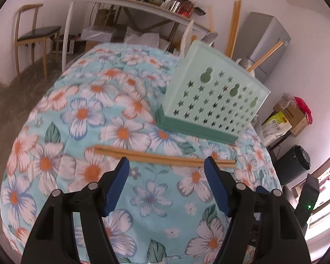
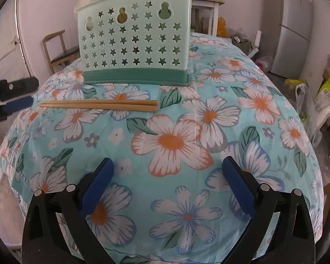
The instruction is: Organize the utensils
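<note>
A pair of wooden chopsticks (image 1: 165, 156) lies flat on the floral tablecloth, in front of a mint-green utensil holder (image 1: 211, 96) with star-shaped holes. The holder stands upright and has chopsticks and white utensils sticking out of its top. My left gripper (image 1: 166, 165) is open, its blue fingertips right over the chopsticks, straddling their middle. In the right wrist view the chopsticks (image 2: 99, 105) lie left of centre before the holder (image 2: 135, 37). My right gripper (image 2: 167, 165) is open and empty, well short of them. The left gripper's finger (image 2: 17, 105) shows at the left edge.
The table (image 2: 242, 132) is round with a blue floral cloth. A wooden chair (image 1: 33, 33) and a cluttered shelf table (image 1: 132, 2) stand behind it. A grey fridge (image 1: 266, 41), boxes and bags (image 1: 286, 116) sit at the right.
</note>
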`<move>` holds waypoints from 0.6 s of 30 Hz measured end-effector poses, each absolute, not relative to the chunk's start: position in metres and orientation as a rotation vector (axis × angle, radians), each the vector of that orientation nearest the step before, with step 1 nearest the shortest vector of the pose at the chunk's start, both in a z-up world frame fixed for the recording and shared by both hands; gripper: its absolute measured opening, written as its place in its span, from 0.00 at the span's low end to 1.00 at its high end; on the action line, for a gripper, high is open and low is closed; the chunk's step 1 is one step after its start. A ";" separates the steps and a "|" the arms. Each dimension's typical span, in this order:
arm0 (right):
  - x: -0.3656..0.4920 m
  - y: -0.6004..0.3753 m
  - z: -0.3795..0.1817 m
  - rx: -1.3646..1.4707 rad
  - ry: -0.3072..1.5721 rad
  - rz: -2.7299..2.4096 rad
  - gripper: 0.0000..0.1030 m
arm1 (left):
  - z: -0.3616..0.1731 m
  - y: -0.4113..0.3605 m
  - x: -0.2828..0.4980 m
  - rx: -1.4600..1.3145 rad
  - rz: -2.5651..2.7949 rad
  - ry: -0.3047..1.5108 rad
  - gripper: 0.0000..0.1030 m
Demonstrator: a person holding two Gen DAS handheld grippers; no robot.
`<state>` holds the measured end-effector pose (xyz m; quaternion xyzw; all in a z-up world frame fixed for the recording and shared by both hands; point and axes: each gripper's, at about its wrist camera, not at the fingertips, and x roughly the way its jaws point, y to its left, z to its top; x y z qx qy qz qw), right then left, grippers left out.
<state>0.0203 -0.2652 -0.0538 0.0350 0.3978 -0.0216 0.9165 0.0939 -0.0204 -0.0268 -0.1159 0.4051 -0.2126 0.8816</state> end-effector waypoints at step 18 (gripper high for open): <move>0.019 -0.265 -0.054 0.075 0.786 -0.029 0.92 | -0.079 0.032 0.120 -0.853 -0.407 1.009 0.51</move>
